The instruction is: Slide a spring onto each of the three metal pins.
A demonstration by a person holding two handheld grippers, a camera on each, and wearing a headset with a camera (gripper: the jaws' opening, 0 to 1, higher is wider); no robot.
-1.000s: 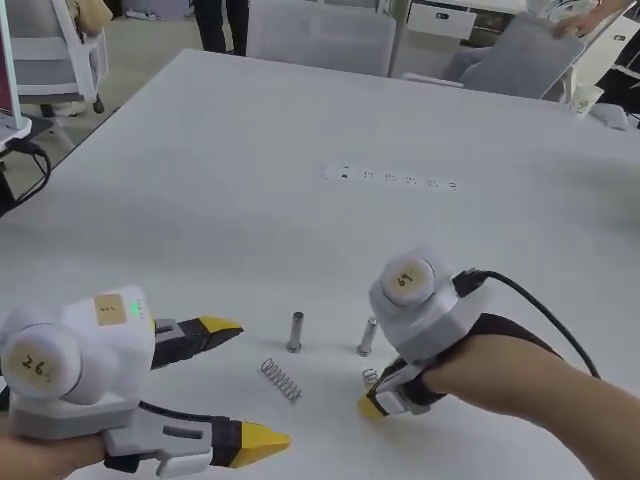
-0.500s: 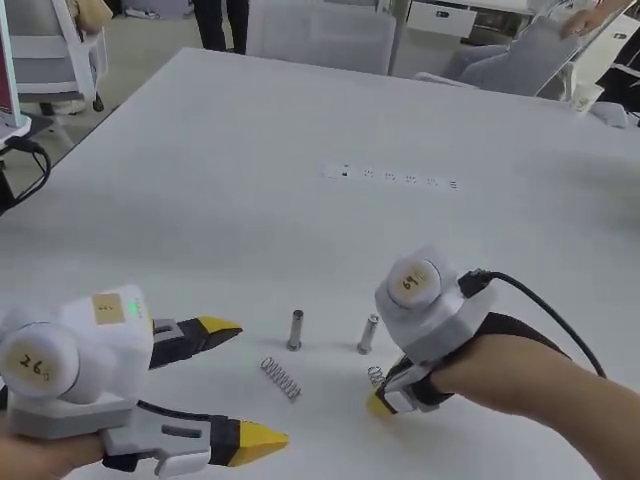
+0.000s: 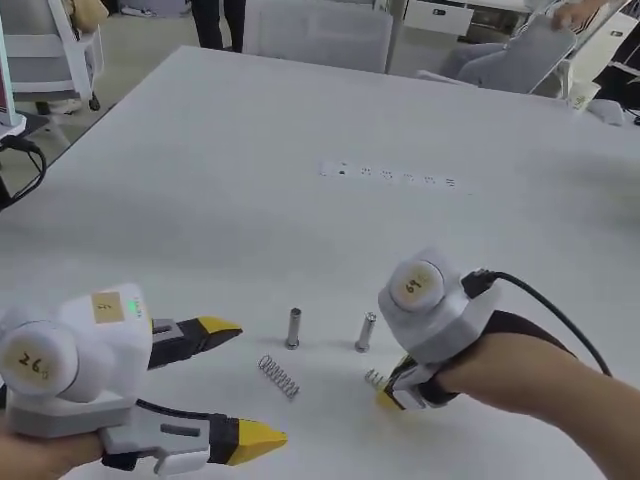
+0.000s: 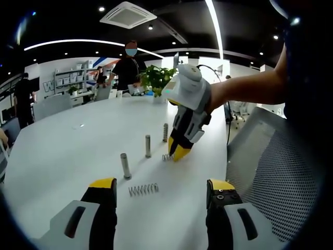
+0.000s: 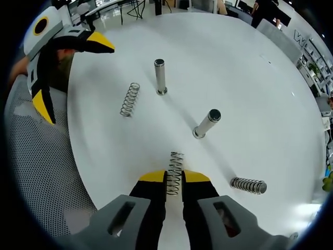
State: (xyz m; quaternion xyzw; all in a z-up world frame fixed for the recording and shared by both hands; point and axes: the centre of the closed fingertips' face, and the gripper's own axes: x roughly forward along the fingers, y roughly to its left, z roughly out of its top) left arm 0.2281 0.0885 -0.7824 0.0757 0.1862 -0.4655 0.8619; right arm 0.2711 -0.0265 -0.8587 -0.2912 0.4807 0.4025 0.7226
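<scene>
Nearest to me, the left gripper carried a round white knob with "26" handwritten on it. Beside a green light sat a small yellow sticker that I could not read. Its yellow-tipped jaws stood wide apart and held nothing.

Just past those tips a loose spring lay flat on the white table. It was a short coil of thin bare wire, touching neither gripper.

The right gripper also had a knob with a handwritten number, but I could not make the digits out. Its jaws were pressed together on a second spring, gripping it near one end, with the rest of the coil sticking out past the tips. It hung low over the table, just beside the pins.

The pins were short, plain steel posts standing on the table. The nearest pin and the middle pin were bare. The far pin had a coil wrapped along its length.

Farther up the table ran a row of small dark marks, too small to read. At the far end, in the left gripper view, a person in a dark top stood near a leafy plant.
</scene>
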